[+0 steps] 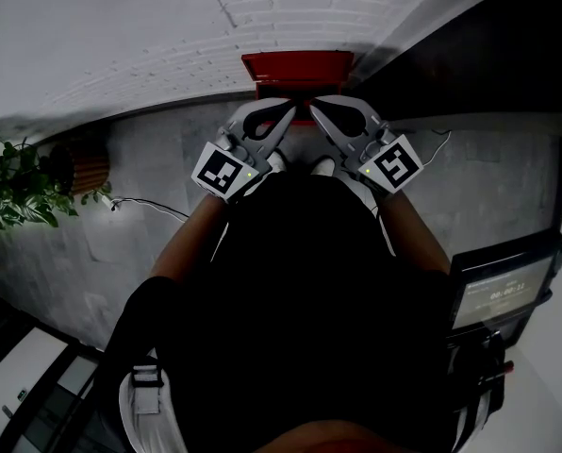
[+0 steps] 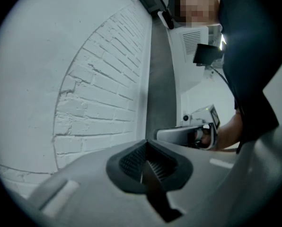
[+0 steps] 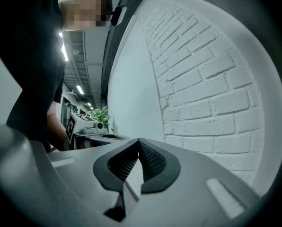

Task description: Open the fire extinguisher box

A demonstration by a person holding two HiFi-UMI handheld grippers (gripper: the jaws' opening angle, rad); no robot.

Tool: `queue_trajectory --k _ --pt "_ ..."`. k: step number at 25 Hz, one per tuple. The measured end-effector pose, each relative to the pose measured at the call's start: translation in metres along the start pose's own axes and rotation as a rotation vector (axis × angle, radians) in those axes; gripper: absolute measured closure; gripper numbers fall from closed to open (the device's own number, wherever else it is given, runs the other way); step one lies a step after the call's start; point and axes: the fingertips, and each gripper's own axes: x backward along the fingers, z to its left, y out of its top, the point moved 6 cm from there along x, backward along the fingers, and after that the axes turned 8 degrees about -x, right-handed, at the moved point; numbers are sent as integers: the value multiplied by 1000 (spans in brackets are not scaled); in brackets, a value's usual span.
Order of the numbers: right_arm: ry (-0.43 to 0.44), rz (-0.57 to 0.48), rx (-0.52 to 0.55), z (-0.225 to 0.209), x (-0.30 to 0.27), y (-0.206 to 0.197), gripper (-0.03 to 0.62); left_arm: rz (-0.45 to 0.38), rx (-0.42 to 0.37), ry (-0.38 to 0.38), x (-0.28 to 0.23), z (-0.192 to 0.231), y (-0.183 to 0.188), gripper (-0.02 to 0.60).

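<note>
The red fire extinguisher box [image 1: 297,69] stands on the floor against the white brick wall, seen from above in the head view, its lid closed. My left gripper [image 1: 289,110] and right gripper [image 1: 315,111] hover side by side just in front of it, tips turned toward each other, apart from the box. Both are shut with nothing between the jaws. In the left gripper view my own jaws [image 2: 146,149] meet, and the right gripper [image 2: 193,134] shows beyond. The right gripper view shows its jaws [image 3: 139,148] closed, with the left gripper [image 3: 91,129] at the left.
White brick wall [image 1: 290,8] runs behind the box. A potted plant [image 1: 17,192] stands at the left, a white cable [image 1: 144,206] lies on the grey floor, and a dark machine with a screen [image 1: 503,291] is at the right.
</note>
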Motion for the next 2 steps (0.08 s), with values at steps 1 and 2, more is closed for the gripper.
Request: queue_trajectory --k 1,2 --pt "0 0 -1 0 0 0 583 -1 0 -1 0 -1 0 580" --pt "1 0 -1 1 1 -1 583 -2 1 -2 -1 -1 0 580"
